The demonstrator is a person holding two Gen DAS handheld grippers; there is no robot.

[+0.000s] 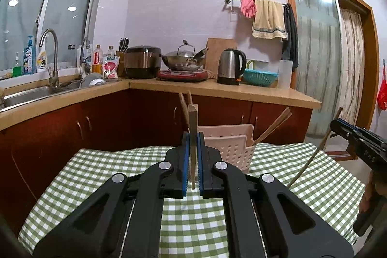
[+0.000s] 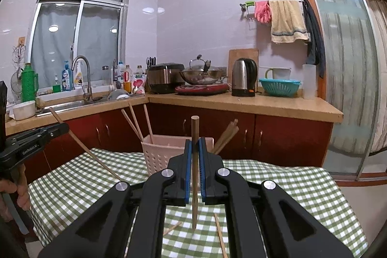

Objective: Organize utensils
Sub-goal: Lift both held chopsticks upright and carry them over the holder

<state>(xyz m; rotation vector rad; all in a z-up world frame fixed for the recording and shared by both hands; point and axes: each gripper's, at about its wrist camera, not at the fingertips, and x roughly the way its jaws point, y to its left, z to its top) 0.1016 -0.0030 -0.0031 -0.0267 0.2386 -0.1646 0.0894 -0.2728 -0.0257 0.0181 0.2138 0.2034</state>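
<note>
left tool: clamped on square wooden chopstick | right tool: clamped on round wooden chopstick | perforated pink plastic basket set on green-checked bench | tiled kitchen

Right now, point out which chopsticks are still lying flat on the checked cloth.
The two loose chopsticks lying below the right claw on the tablecloth. The others stand in the pink basket or are clamped upright in a claw.
</note>
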